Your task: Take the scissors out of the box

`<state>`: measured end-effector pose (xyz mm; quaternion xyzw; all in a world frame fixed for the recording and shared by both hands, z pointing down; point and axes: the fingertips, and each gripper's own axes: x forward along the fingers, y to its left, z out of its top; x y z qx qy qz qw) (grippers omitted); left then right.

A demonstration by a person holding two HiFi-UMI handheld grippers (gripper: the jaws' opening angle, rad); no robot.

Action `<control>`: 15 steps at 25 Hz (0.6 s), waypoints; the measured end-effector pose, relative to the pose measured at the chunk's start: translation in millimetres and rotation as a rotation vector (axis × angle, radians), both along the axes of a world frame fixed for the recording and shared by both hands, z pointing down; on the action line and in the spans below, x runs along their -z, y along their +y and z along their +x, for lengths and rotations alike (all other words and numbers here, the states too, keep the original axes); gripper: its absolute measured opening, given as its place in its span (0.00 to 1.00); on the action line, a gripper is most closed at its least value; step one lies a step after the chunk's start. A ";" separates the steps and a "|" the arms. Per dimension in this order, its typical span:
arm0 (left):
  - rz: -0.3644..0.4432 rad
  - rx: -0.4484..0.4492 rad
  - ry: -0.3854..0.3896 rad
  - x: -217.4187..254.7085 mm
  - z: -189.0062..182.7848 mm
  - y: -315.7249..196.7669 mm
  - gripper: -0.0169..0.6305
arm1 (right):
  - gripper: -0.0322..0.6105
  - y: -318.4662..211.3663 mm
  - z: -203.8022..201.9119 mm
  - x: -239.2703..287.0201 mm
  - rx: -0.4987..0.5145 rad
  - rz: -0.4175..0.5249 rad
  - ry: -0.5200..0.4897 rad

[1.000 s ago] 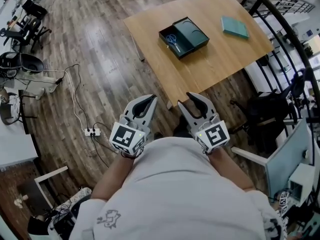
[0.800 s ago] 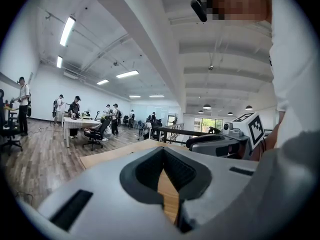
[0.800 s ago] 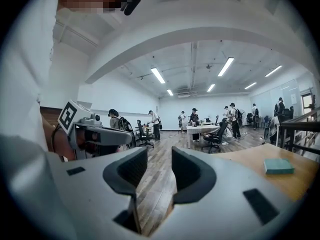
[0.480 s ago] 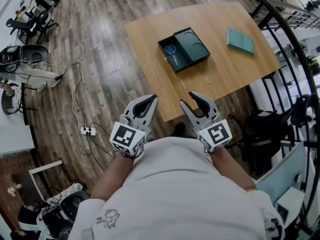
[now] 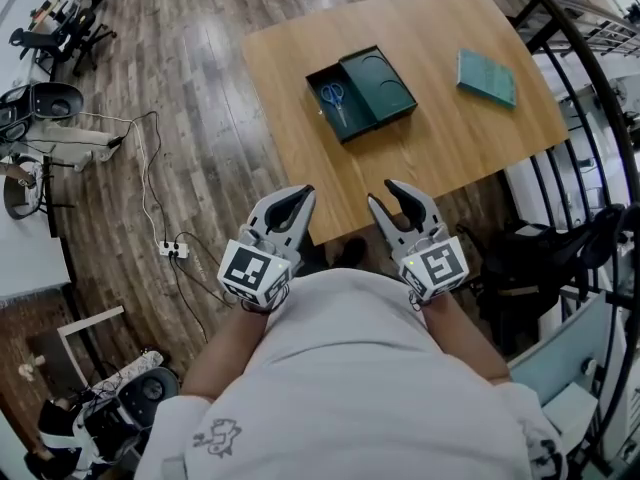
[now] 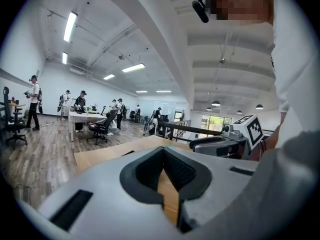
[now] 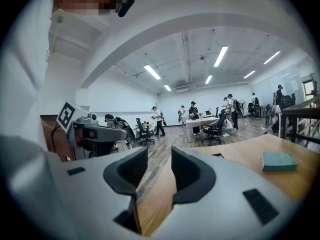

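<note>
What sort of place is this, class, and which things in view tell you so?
Probably a large open-plan office or lab: desks with office chairs, people standing about, long ceiling strip lights, and a wood-plank floor.

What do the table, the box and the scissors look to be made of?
Table: light wood or laminate, matte, with faint grain.
Box: dark green, probably card or plastic; smooth, slight sheen.
Scissors: blue handles, likely plastic; blades too small to judge.
</note>
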<state>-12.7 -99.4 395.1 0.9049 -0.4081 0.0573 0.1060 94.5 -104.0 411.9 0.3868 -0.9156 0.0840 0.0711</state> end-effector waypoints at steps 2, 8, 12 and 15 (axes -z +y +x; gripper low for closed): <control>-0.005 -0.001 0.000 -4.8 -1.2 -7.7 0.03 | 0.29 -5.8 1.0 -5.5 -0.004 -0.009 0.000; -0.007 -0.029 0.016 -9.3 0.7 -33.0 0.03 | 0.28 -32.4 7.2 -14.7 -0.044 -0.033 0.016; -0.015 -0.043 0.020 -10.0 -5.8 -53.9 0.03 | 0.28 -58.9 6.9 -17.5 -0.068 -0.046 0.029; -0.033 -0.046 0.017 -16.4 -12.4 -71.8 0.03 | 0.28 -81.8 3.3 -26.5 -0.071 -0.073 0.047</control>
